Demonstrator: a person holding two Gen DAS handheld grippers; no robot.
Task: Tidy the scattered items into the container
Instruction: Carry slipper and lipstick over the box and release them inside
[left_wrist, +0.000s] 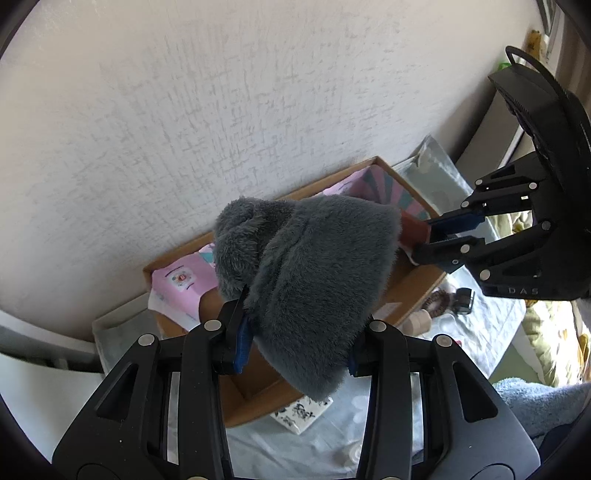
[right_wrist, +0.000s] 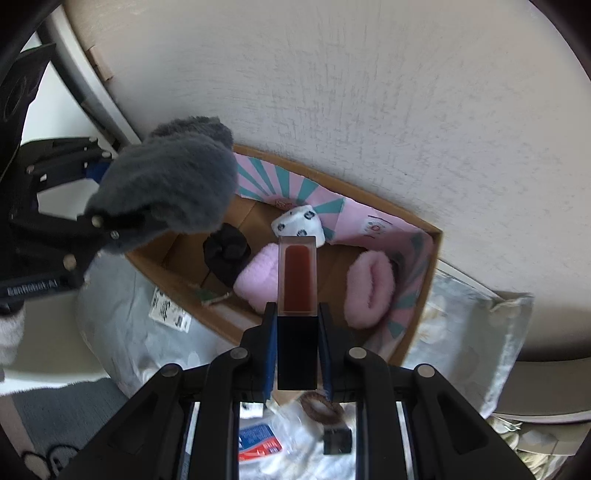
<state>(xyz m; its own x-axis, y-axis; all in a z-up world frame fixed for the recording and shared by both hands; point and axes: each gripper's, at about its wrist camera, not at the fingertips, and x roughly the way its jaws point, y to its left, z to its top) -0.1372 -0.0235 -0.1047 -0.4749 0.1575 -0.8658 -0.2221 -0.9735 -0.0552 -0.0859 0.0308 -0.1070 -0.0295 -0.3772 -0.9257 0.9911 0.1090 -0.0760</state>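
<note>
The right wrist view looks down into the cardboard box (right_wrist: 417, 325) and shows what lies inside: two pink fluffy rolls (right_wrist: 369, 291), a white patterned bundle (right_wrist: 299, 223), a black item (right_wrist: 227, 254) and pink-and-teal printed paper (right_wrist: 325, 210) along the far wall. The left wrist view hides most of that behind the grey plush item (left_wrist: 310, 280), though it alone shows a small wooden cylinder (left_wrist: 417, 322) and a brown hair tie (left_wrist: 439, 301) on the pale cloth just outside the box, below the right tongs (left_wrist: 443, 240).

The plush item is dark grey, thick-furred and limp, hanging in a rounded fold over the near end of the box. The lip tint tube (right_wrist: 297, 291) is square-sided, with a clear body of red-brown liquid and a black cap.

The left tongs (left_wrist: 295, 343) stand fairly wide, clamped on the plush item's lower edge. The right tongs (right_wrist: 297, 347) are narrowed tight on the tube's black cap, the clear end pointing forward above the box interior.
</note>
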